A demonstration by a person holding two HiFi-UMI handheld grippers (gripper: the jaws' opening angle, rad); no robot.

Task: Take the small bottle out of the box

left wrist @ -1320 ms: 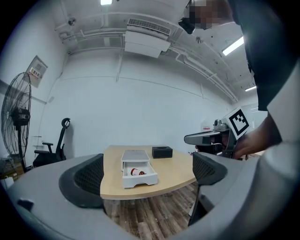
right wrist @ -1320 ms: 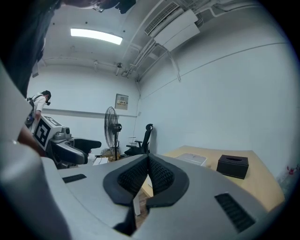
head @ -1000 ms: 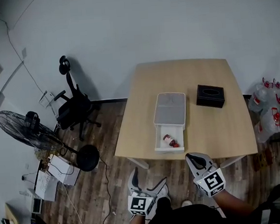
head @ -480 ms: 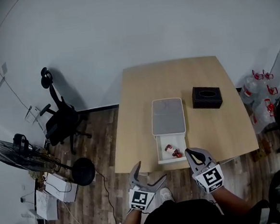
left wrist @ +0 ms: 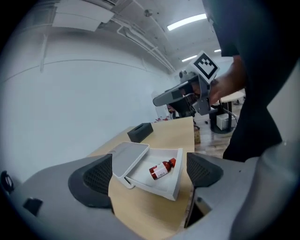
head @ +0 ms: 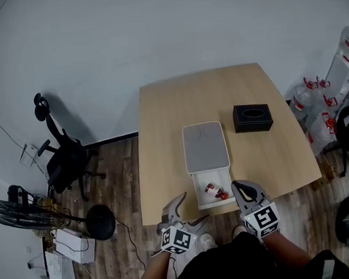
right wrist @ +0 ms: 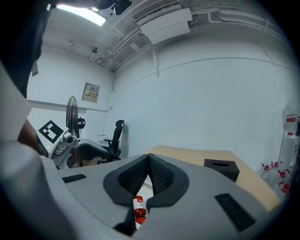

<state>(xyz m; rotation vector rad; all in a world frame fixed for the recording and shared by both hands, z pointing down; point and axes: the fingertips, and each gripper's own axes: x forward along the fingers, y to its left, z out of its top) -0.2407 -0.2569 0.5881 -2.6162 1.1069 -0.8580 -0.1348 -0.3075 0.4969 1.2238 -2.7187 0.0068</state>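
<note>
A small red bottle [head: 213, 191] with a white label lies on its side in the pulled-out drawer of a white box [head: 204, 145] on the wooden table. The left gripper view shows the bottle [left wrist: 161, 168] ahead, framed by my left gripper [left wrist: 150, 174], whose jaws are open and have just been closing a little, gripping nothing. In the head view my left gripper [head: 189, 213] hovers off the table's near edge, left of the drawer. My right gripper [head: 245, 192] is shut on nothing just right of the drawer; its view shows the bottle [right wrist: 138, 209] below the closed pads.
A black tissue box [head: 252, 118] sits on the table right of the white box. An office chair [head: 62, 160] and a fan base [head: 100, 222] stand on the wooden floor to the left. Water bottles [head: 316, 103] cluster at the right.
Both grippers have come forward to the table's near edge beside the drawer. The left gripper has rolled and its jaws have narrowed slightly. The bottle has not moved.
</note>
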